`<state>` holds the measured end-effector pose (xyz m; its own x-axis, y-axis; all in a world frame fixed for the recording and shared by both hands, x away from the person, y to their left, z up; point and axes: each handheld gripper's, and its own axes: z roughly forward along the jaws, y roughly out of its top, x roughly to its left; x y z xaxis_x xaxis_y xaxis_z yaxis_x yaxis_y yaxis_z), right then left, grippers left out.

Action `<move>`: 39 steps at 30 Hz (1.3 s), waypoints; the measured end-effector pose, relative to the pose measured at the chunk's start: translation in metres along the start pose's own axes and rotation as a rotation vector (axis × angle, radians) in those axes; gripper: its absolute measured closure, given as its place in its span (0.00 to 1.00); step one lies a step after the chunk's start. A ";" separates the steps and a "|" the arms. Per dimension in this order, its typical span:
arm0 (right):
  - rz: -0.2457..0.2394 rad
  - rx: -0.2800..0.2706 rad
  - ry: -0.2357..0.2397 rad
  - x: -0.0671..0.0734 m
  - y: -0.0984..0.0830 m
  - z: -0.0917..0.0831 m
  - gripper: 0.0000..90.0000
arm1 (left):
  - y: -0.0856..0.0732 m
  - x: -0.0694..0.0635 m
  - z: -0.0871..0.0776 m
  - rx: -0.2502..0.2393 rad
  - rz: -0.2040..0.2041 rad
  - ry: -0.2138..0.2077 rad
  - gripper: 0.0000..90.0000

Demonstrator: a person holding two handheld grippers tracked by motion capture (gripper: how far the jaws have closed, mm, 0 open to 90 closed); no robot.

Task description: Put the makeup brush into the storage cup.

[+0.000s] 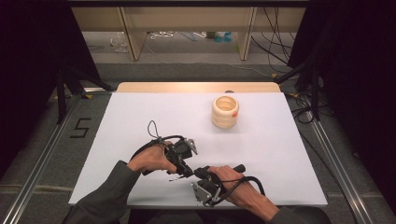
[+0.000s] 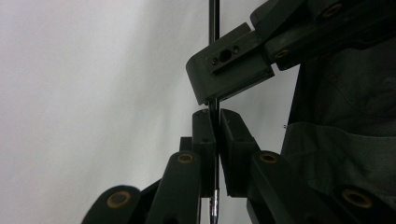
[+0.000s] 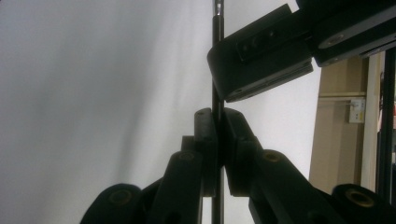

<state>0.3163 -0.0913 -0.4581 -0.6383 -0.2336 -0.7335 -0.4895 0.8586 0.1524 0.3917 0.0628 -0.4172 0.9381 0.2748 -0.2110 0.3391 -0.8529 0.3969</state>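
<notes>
This looks like a lab or a recording rig set up for handling trials: a plain white table top (image 1: 261, 154) fills the middle of the high view, fenced by metal rails (image 1: 39, 165) at lower left and lower right and by black curtains (image 1: 32, 51) at both upper corners. Along the top of the frame, loose cables (image 1: 275, 42) trail over a grey carpet floor (image 1: 187, 70) below a pale wooden bench (image 1: 187, 18), and a taped number five (image 1: 81, 127) marks the floor at the left
</notes>
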 end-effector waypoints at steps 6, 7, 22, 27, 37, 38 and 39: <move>0.006 0.000 0.008 -0.002 -0.002 -0.001 0.95 | -0.001 0.003 -0.009 -0.031 -0.029 0.022 0.88; 0.018 0.007 0.006 -0.002 -0.003 -0.002 0.95 | -0.002 0.004 -0.012 -0.044 -0.032 0.028 0.86; 0.299 -0.066 -0.006 -0.023 -0.046 -0.015 0.95 | -0.008 0.014 -0.043 -0.263 -0.075 0.147 0.42; 0.470 -0.090 0.017 -0.027 -0.069 -0.020 0.95 | -0.006 0.014 -0.045 -0.355 -0.075 0.191 0.38; 0.913 -0.267 0.034 -0.033 -0.100 -0.026 0.95 | -0.008 0.012 -0.041 -0.468 -0.109 0.206 0.33; 0.941 -0.289 0.038 -0.034 -0.103 -0.025 0.95 | -0.008 0.011 -0.040 -0.485 -0.110 0.207 0.33; 0.967 -0.304 0.044 -0.034 -0.105 -0.025 0.95 | -0.009 0.012 -0.040 -0.488 -0.086 0.214 0.33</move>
<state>0.3742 -0.1847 -0.4322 -0.8591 0.4782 -0.1824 0.1217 0.5370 0.8347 0.4024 0.0908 -0.3876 0.8814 0.4628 -0.0945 0.3615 -0.5321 0.7656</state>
